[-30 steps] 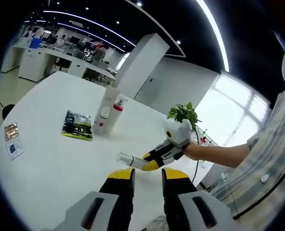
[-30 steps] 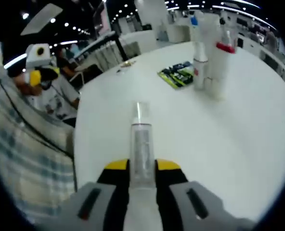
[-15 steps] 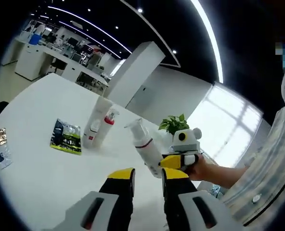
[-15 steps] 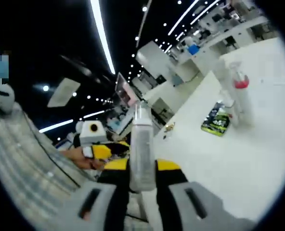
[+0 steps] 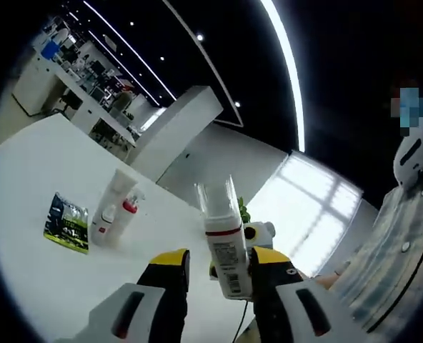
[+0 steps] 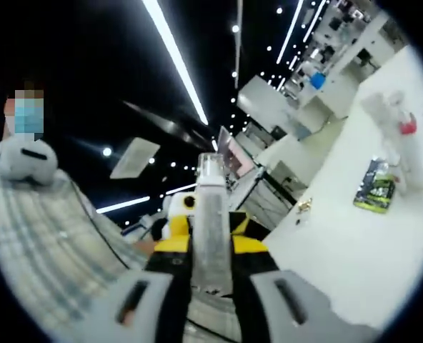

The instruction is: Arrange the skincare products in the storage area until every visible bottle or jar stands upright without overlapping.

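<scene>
The right tongs [image 6: 210, 246] grip a bottle [image 6: 211, 214] by its body, jaws pressed on either side, and hold it up off the desk [image 6: 354, 243] with its cap toward the ceiling lights. In the left gripper view the bottle [image 5: 224, 243] rises at centre between the left tongs [image 5: 215, 261], near the right jaw; those jaws stand a little apart, and I cannot tell whether they touch it. This looks like the carry step: one product lifted and turned upright, not yet set down.

The next move, as I judge it, calls for lowering the bottle base first onto bare desk beside the standing group [image 5: 115, 211] at the left of the left gripper view, close but not touching, then easing the jaws apart without tipping it. It is tall and narrow, so it may topple if released tilted.

The bottle is a slim cylinder, white plastic with a red band, a printed label and a clear cap. The group holds a pale tapered tube and a small bottle with a red top. A flat, glossy green packet [image 5: 67, 223] lies just left of them. The desk is smooth, matte white
</scene>
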`<state>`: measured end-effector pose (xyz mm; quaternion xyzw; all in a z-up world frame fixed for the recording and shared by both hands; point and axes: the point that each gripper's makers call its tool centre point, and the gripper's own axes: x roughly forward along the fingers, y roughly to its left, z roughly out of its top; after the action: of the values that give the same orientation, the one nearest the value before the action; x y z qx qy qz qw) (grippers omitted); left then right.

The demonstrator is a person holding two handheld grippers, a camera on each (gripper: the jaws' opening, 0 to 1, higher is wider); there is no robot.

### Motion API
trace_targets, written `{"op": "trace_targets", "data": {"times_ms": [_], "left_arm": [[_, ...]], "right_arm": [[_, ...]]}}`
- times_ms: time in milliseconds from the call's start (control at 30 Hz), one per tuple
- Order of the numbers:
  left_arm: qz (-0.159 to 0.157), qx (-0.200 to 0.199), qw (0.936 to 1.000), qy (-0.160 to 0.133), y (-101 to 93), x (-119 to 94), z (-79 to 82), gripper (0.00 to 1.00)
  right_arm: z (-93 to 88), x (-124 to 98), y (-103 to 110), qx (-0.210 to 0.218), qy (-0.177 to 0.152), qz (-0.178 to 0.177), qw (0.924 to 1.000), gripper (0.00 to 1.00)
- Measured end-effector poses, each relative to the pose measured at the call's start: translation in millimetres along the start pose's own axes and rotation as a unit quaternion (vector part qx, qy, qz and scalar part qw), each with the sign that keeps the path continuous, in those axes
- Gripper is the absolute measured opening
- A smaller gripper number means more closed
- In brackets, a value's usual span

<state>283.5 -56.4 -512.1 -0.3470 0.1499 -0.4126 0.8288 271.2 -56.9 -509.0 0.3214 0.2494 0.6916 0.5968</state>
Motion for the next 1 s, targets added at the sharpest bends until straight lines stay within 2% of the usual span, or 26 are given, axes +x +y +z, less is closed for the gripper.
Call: {"op": "trace_targets", "data": {"times_ms": [233,400,500,533,567,700,833,867,933,1000], "left_arm": [[-0.05,-0.034,0.9981,-0.007,-16.1,0,2.8,0.24],[-0.057,-0.053,0.997,0.0,-17.7,-1,1.7,0.22],[-0.046,-0.061,0.9971,0.003,-14.0,-2,0.7,0.22],[-0.03,-0.06,0.9977,0.004,-8.6,-3,0.4,0.22],[-0.014,-0.055,0.9984,0.007,-3.8,-4,-0.2,0.21],[0.027,-0.031,0.9991,0.011,6.9,-4,-0.5,0.21],[0.086,-0.02,0.9958,0.023,24.9,-6,0.9,0.2],[0.103,-0.024,0.9941,0.025,29.8,-7,1.2,0.2],[0.143,-0.026,0.9888,0.033,42.7,-10,1.2,0.2],[0.169,-0.025,0.9845,0.04,50.5,-13,0.4,0.2]], "right_arm": [[-6.9,9,7,0.02,0.0,0.025,0.9995,0.18],[-9.9,11,8,0.035,0.008,0.034,0.9988,0.18],[-10.6,12,4,0.026,0.011,0.023,0.9993,0.19],[-10.2,12,1,0.018,0.011,0.015,0.9997,0.19],[-9.3,12,-7,-0.01,0.011,-0.003,0.9999,0.19],[-13.1,17,-17,-0.07,0.035,-0.046,0.9959,0.22],[-18.4,23,-25,-0.137,0.076,-0.093,0.9832,0.3],[-17.5,23,-29,-0.161,0.084,-0.113,0.9769,0.29],[-14.4,24,-37,-0.212,0.103,-0.161,0.9586,0.28],[-14.3,24,-43,-0.245,0.122,-0.191,0.9427,0.27]]}}
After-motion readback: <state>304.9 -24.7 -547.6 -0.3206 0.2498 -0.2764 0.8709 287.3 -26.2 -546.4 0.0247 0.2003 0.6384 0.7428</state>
